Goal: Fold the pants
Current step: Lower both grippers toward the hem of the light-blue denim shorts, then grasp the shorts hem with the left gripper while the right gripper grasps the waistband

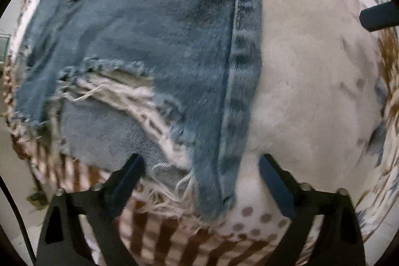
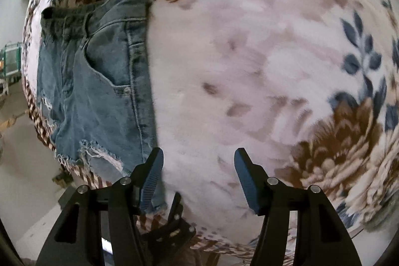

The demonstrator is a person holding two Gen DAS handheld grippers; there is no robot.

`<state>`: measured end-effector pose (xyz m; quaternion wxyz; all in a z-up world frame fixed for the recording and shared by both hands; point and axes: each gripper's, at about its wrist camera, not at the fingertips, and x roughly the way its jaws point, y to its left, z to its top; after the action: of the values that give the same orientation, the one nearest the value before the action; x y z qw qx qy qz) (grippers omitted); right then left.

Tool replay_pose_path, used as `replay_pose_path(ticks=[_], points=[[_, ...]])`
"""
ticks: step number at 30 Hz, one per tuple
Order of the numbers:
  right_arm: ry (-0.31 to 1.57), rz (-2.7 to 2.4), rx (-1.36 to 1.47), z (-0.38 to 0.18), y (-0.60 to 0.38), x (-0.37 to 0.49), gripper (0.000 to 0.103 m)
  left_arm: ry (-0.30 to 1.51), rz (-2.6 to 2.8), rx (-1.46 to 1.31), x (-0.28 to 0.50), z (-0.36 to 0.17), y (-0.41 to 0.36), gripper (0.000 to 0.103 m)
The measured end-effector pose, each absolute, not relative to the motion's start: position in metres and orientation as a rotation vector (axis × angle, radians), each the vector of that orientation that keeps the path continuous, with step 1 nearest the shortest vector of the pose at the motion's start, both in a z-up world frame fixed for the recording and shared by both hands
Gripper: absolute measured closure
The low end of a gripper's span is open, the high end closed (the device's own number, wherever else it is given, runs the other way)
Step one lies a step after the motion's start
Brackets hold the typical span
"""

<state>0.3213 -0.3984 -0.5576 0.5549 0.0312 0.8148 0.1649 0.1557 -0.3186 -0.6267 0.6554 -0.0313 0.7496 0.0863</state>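
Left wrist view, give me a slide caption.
Open left gripper above ripped jeans lying on a blanket.

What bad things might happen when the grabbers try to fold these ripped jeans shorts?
1. The left gripper is open right over the frayed tear in the denim shorts; a finger might snag the loose white threads.
2. The shorts lie on a soft fleece blanket, so a pinch might grab blanket too.
3. The right gripper hangs beside the shorts' edge and may miss them.

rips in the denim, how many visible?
2. A big frayed rip mid-leg, and a second rip below it near the hem, between the left gripper fingers. Others may be hidden.
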Motion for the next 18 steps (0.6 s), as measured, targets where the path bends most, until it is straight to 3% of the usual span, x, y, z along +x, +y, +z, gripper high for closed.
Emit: replay_pose_path(ticks=[3,5,7,8,16,17,18], points=[[1.928,0.395,0.041,-0.554,-0.386,0.328,0.041,1.663,0.152,-0.172,0.164,-0.625,-0.307,0.044],[1.921,0.414,0.035,-0.55,-0.375,0.335,0.041,1.617,0.163,-0.283,0.166,-0.615,-0.282,0.081],[1.91,0.426,0.008,-0.548,-0.361,0.342,0.041,1.599,0.166,-0.359,0.167,-0.608,-0.261,0.092],[1.902,0.429,-0.008,-0.547,-0.355,0.347,0.041,1.594,0.16,-0.389,0.168,-0.606,-0.252,0.096],[1.891,0.441,-0.108,-0.57,-0.313,0.373,0.042,1.564,0.158,-0.39,0.176,-0.58,-0.228,0.098],[1.89,0.437,-0.119,-0.573,-0.312,0.374,0.046,1.564,0.158,-0.388,0.18,-0.573,-0.231,0.098],[1.868,0.435,-0.123,-0.573,-0.31,0.374,0.065,1.561,0.16,-0.387,0.18,-0.571,-0.231,0.098]])
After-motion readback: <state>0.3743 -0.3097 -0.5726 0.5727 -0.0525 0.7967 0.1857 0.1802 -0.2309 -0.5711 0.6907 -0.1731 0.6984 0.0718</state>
